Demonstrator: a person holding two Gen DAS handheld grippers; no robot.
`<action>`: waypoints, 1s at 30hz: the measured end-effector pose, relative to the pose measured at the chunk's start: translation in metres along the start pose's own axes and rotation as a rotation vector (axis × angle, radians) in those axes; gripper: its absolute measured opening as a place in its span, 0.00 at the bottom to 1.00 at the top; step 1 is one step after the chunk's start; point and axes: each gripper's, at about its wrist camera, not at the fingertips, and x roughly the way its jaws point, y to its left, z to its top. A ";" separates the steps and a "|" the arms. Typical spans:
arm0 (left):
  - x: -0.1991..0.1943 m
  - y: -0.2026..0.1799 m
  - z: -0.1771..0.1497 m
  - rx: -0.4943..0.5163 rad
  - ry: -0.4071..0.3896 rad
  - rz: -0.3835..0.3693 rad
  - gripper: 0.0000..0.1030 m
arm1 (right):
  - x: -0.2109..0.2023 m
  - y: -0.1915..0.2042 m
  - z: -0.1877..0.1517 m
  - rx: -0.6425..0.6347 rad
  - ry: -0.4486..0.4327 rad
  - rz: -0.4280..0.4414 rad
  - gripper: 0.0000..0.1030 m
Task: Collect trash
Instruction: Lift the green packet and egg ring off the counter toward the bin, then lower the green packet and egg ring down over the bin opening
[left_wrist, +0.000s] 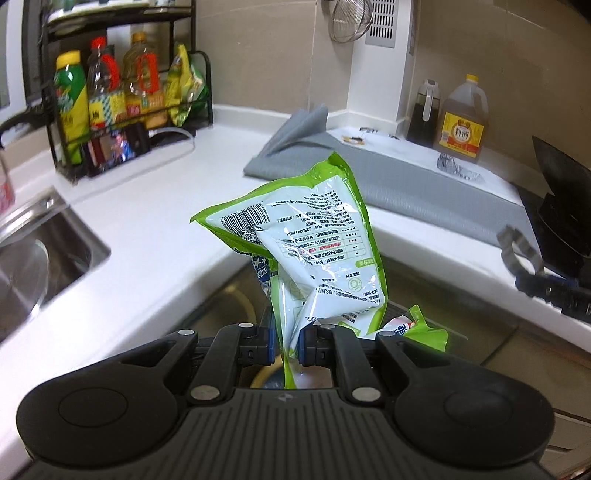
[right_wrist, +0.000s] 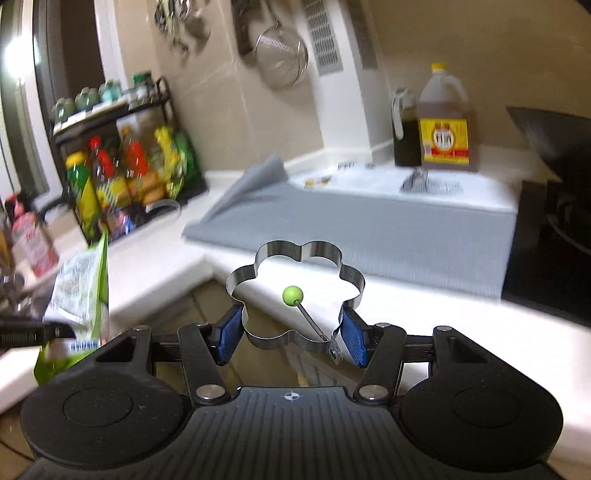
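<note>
Over the edge of the white tabletop (left_wrist: 147, 229), the left hand-held gripper (left_wrist: 286, 341) is squeezed tight on a green and white bag (left_wrist: 314, 236), which sticks up above the floor. The right hand-held gripper (right_wrist: 291, 338) is clamped on a shiny flower-shaped ring (right_wrist: 295, 280) with a little green ball (right_wrist: 293, 294) on a stick. The bag is thin and slippery, so it could slide out and fall. The ring is held only by its sides, so a bump on the tabletop could twist it loose

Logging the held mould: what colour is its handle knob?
Green knob, clearest in the right wrist view.
</note>
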 end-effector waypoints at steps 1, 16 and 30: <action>0.000 0.000 -0.006 -0.007 0.009 -0.005 0.11 | -0.002 0.001 -0.006 -0.004 0.012 -0.008 0.58; 0.003 -0.007 -0.052 -0.010 0.057 -0.025 0.11 | -0.003 0.024 -0.045 -0.067 0.124 0.022 0.58; 0.009 -0.007 -0.054 -0.020 0.089 -0.044 0.11 | 0.003 0.029 -0.044 -0.092 0.163 0.025 0.58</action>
